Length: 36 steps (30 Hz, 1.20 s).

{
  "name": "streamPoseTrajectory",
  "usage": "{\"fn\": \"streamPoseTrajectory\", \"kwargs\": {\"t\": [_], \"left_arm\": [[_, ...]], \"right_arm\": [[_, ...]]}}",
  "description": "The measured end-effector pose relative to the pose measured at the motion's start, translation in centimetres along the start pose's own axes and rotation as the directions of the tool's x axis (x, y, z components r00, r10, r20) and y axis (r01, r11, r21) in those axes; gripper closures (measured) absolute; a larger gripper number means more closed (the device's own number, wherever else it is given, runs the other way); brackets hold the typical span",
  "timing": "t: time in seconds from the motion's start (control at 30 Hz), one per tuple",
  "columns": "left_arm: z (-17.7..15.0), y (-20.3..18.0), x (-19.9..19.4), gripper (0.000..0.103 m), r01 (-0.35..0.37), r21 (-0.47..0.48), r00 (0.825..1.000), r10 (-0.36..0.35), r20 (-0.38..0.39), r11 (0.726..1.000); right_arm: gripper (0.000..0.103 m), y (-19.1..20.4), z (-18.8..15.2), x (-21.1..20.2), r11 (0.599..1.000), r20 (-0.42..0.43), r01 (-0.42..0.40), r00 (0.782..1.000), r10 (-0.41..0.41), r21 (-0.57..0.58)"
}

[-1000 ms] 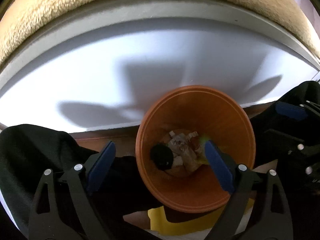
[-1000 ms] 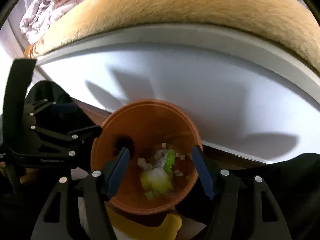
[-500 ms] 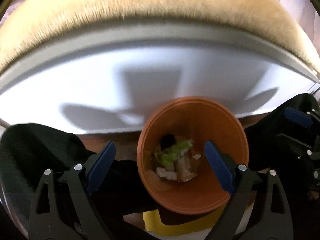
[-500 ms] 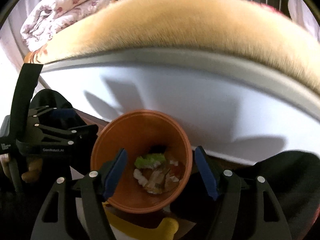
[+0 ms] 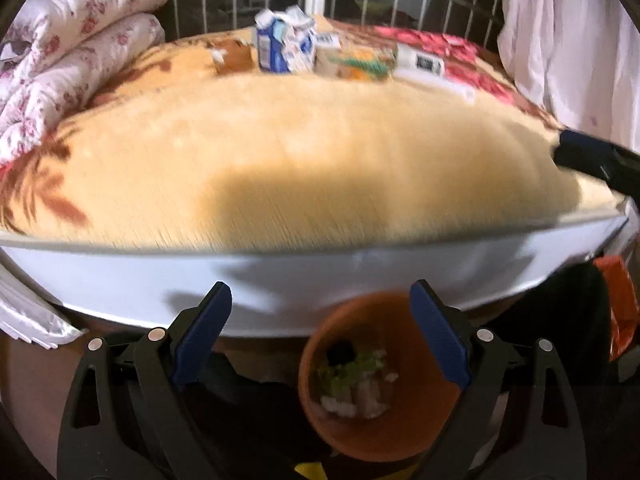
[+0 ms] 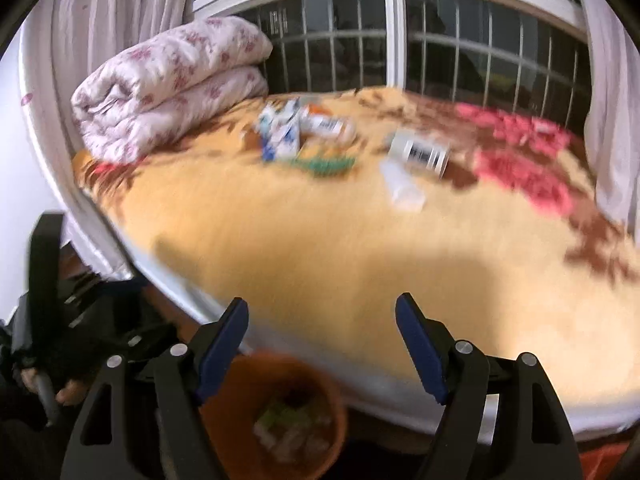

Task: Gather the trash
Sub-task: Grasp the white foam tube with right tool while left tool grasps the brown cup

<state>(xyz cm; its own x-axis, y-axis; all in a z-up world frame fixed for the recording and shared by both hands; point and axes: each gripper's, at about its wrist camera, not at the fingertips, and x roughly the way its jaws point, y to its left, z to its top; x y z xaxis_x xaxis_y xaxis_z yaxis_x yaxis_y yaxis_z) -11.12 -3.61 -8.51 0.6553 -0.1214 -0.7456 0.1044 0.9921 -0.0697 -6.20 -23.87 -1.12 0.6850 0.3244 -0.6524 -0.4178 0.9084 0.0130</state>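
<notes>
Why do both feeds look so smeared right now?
Left wrist: motion blur streaks the blanket and orange bin; the cartons stay readable. Right wrist: blur is heavier, the cartons and bottle smear. Both hand-held grippers look sharp, with fisheye bending at the edges.

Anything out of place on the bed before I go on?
Yes: litter lies on the blanket near the window: blue-and-white cartons, a white barcoded container on its side, other blurred packaging. The orange bin sits below the bed edge.
</notes>
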Motion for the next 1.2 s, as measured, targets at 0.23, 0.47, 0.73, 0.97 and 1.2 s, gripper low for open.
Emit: {"fn": "streamPoseTrajectory", "kwargs": {"t": [0.23,0.47,0.73,0.97,1.2], "left_arm": [[2.7,1.8,0.3,0.015,0.008,-0.073,1.0,-0.008,0.009,0.997],[4.5,3.1,0.8,0.015,-0.016,-0.082,1.0,0.016,0.004,0.997],[8.4,4.7,1.5,0.015,-0.045,-0.083,0.999,0.046,0.011,0.995],[14.9,7.8,4.1,0.015,-0.125,-0.166,0.99,0.133,0.038,0.978],[21.0,9.7,9.5,0.015,-0.17,-0.211,0.985,0.175,0.003,0.963]], "right_arm": [[0.029,-4.4,6.9,6.7,0.999,-0.062,0.006,0.998,-0.004,0.043],[0.029,-6.6,9.7,13.5,0.998,-0.183,0.012,0.983,-0.001,0.056],[0.069,-7.4,9.1,18.1,0.997,-0.274,-0.012,0.961,0.033,0.075],[0.077,-7.2,7.7,16.8,0.996,-0.177,-0.02,0.984,0.034,0.081],[0.077,-9.0,7.6,16.9,0.978,-0.147,-0.095,0.981,0.123,0.186]]}}
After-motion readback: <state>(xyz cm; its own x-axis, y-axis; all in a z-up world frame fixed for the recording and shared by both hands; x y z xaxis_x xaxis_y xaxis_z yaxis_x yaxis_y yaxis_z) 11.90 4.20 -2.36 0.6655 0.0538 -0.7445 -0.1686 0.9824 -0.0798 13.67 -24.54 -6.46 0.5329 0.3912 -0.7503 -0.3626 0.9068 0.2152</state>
